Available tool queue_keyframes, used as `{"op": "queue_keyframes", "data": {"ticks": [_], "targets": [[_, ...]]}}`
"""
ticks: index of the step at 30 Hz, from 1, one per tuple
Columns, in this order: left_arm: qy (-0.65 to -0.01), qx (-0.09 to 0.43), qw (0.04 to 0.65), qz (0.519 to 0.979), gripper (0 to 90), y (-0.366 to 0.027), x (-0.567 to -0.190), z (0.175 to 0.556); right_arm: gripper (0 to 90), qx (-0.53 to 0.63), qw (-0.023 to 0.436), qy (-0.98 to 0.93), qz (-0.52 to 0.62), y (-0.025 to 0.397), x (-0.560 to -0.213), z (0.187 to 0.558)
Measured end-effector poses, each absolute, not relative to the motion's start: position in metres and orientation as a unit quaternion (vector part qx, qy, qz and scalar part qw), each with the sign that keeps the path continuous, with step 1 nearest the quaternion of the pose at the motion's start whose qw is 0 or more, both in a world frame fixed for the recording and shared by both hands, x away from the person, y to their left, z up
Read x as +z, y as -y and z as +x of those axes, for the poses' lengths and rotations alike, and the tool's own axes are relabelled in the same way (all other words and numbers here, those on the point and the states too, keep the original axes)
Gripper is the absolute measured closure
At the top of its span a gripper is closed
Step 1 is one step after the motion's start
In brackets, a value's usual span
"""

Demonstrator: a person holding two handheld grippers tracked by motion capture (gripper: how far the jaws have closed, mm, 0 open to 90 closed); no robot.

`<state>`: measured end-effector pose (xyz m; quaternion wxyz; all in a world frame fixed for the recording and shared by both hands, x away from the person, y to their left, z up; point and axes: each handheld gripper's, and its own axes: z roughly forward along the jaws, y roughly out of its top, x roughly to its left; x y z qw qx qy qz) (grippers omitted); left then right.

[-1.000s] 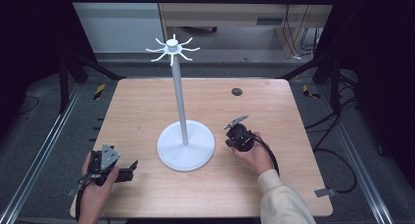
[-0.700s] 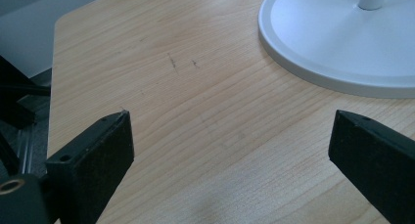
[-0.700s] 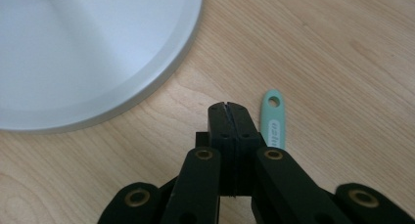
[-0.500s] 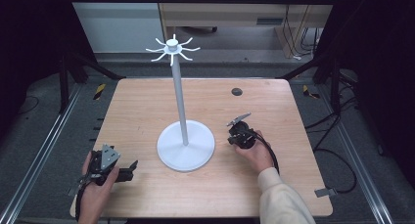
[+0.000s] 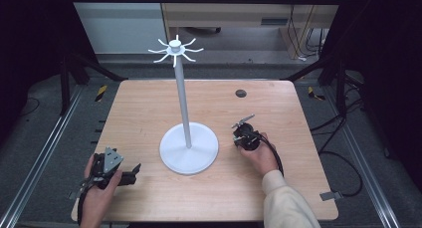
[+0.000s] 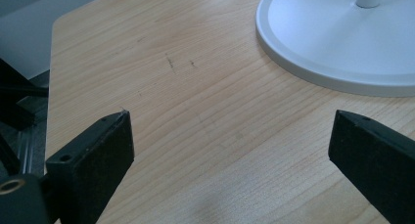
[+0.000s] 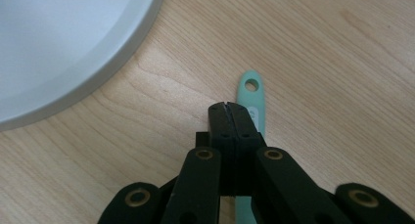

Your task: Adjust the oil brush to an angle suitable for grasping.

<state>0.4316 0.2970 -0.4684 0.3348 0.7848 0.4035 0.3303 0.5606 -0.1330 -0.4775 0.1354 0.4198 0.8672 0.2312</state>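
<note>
**High view: tongs flank a white stand on a wooden desk**

High view shows a person seated at a light wooden desk [image 5: 149, 103], a pair of tongs in each hand. The left tongs [image 5: 130, 172] rest near the desk's front left corner, their jaws spread wide apart with bare wood between them, as the left gripper view confirms [image 6: 230, 150]. The right tongs [image 5: 242, 130] sit just right of the round base of a tall white stand [image 5: 188, 148], whose pole rises to a crown of curved hooks. In the right gripper view, the right tongs [image 7: 228, 106] have their jaws pressed together, tips low over the desk, partly covering a mint-green handle [image 7: 253, 94] with a hanging hole at its end. The handle lies flat on the wood, just beside the stand's base [image 7: 63, 48]; whether the jaws pinch it cannot be told. A small dark disc [image 5: 241, 93] sits toward the far edge.
</note>
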Motion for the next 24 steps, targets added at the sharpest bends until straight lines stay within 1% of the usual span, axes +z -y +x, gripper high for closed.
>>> {"op": "queue_keyframes", "data": {"ticks": [4, 7, 10, 12, 13, 20, 24], "targets": [[-0.404, 0.33, 0.334, 0.785, 2.7, -0.297, -0.468, 0.431, 90.0, 0.228, 0.138, -0.867, 0.421, 0.132, -0.478, 0.561], [-0.402, 0.33, 0.334, 0.786, 2.8, -0.297, -0.468, 0.431, 90.0, 0.211, 0.161, -0.866, 0.423, 0.133, -0.478, 0.561], [-0.402, 0.329, 0.334, 0.787, 2.8, -0.296, -0.468, 0.431, 90.0, 0.204, 0.17, -0.86, 0.436, 0.136, -0.478, 0.563], [-0.402, 0.329, 0.335, 0.786, 2.8, -0.296, -0.469, 0.431, 90.0, 0.207, 0.166, -0.856, 0.444, 0.137, -0.478, 0.564], [-0.402, 0.329, 0.335, 0.786, 2.8, -0.296, -0.469, 0.431, 90.0, 0.201, 0.173, -0.85, 0.455, 0.141, -0.478, 0.566], [-0.399, 0.328, 0.334, 0.788, 2.8, -0.294, -0.469, 0.431, 90.0, 0.201, 0.176, -0.836, 0.479, 0.151, -0.478, 0.569], [-0.399, 0.327, 0.333, 0.789, 2.8, -0.294, -0.469, 0.432, 90.0, 0.219, 0.164, -0.83, 0.486, 0.153, -0.473, 0.566]]}}
